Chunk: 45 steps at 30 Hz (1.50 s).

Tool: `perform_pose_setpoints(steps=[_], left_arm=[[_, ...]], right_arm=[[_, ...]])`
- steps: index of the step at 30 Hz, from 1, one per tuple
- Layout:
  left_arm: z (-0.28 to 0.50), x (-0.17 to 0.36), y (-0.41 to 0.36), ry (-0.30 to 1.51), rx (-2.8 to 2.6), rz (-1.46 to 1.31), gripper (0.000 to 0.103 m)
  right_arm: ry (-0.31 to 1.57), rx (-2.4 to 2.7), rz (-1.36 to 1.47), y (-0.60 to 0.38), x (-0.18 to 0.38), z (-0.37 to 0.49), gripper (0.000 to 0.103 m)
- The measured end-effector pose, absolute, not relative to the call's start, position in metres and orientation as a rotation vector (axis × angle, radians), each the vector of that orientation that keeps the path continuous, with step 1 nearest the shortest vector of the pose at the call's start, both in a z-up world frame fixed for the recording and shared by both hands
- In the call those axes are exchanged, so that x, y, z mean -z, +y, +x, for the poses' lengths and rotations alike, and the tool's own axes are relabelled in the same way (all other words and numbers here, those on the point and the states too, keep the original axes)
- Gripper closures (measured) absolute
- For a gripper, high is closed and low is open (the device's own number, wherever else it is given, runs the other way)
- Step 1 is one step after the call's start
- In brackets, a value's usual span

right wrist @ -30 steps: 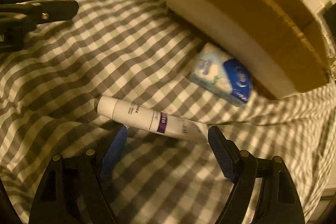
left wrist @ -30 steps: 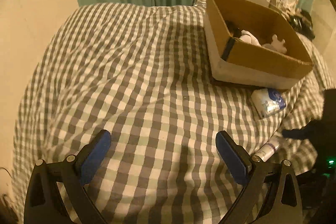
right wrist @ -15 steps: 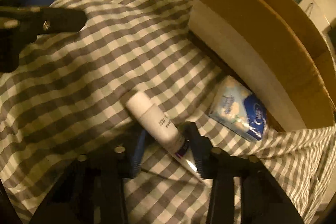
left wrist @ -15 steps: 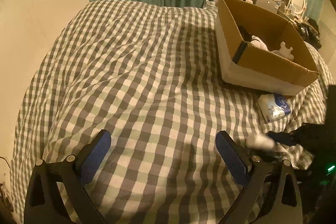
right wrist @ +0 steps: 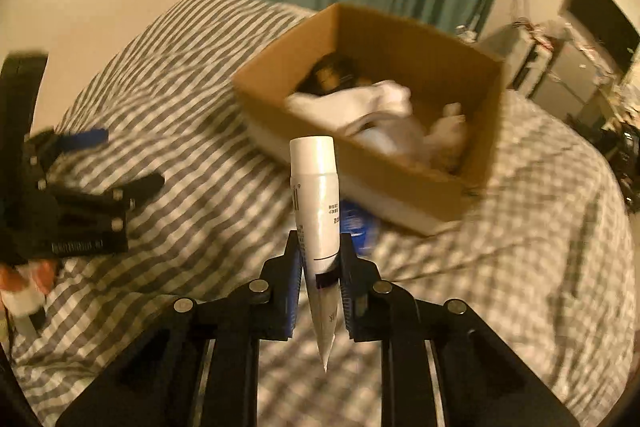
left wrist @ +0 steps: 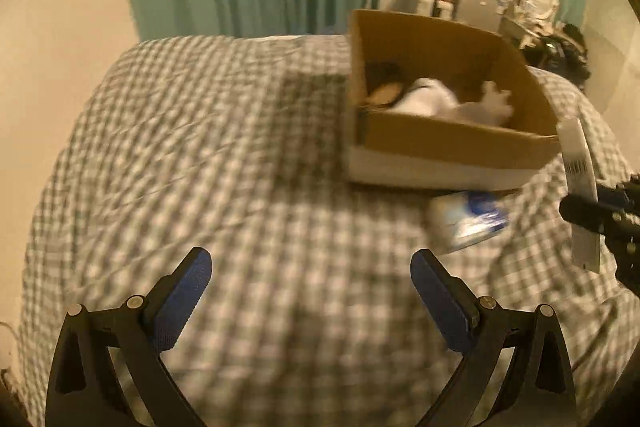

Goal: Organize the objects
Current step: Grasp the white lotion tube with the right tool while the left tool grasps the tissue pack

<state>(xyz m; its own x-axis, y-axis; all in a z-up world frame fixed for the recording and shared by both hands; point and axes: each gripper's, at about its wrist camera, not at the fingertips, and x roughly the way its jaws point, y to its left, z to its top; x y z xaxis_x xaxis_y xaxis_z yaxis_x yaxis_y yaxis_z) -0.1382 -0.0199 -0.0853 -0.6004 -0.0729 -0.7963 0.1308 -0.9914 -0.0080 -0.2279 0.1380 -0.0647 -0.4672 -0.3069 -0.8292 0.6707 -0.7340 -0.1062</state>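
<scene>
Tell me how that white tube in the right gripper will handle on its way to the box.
The white tube, clamped near its flat crimped tail in the right gripper, is probably soft there and may squash or pivot. Its glossy skin could slip. The round capped end looks apt to roll once dropped in the cardboard box.

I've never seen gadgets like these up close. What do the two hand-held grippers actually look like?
Both look alike. The left gripper has a black frame of triangular, cut-out struts joined by silver round-headed pins, ending in two fingers with blue, finely textured pads. The right gripper shows the same black struts, silver pins and blue pads. No cables or sleeves are visible.
</scene>
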Motion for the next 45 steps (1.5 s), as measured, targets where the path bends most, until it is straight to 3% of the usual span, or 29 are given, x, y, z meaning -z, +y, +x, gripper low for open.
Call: perform_pose_setpoints(steps=[8,20,26,27,29,38,45], left_arm=[[-0.184,0.103,0.057,-0.034,2.782,1.410,0.001],[-0.233,0.141,0.096,0.049,2.771,1.554,0.001],[-0.248,0.161,0.107,-0.021,2.703,1.642,0.001],[-0.249,0.164,0.106,-0.004,2.706,1.660,0.003],[-0.250,0.168,0.106,0.028,2.720,1.715,0.017],[-0.226,0.141,0.103,0.004,2.784,1.677,0.018],[-0.186,0.088,0.086,0.024,2.888,1.547,0.018]], right_arm=[[0.525,2.318,1.187,0.180,0.059,-0.259,0.086],[0.408,2.289,1.238,0.202,0.097,-0.292,0.086],[0.390,2.286,1.242,0.207,0.099,-0.297,0.086],[0.388,2.286,1.243,0.207,0.099,-0.297,0.086],[0.384,2.288,1.244,0.208,0.100,-0.297,0.086],[0.375,2.323,1.267,0.215,0.092,-0.291,0.086],[0.421,2.353,1.206,0.210,0.058,-0.261,0.086]])
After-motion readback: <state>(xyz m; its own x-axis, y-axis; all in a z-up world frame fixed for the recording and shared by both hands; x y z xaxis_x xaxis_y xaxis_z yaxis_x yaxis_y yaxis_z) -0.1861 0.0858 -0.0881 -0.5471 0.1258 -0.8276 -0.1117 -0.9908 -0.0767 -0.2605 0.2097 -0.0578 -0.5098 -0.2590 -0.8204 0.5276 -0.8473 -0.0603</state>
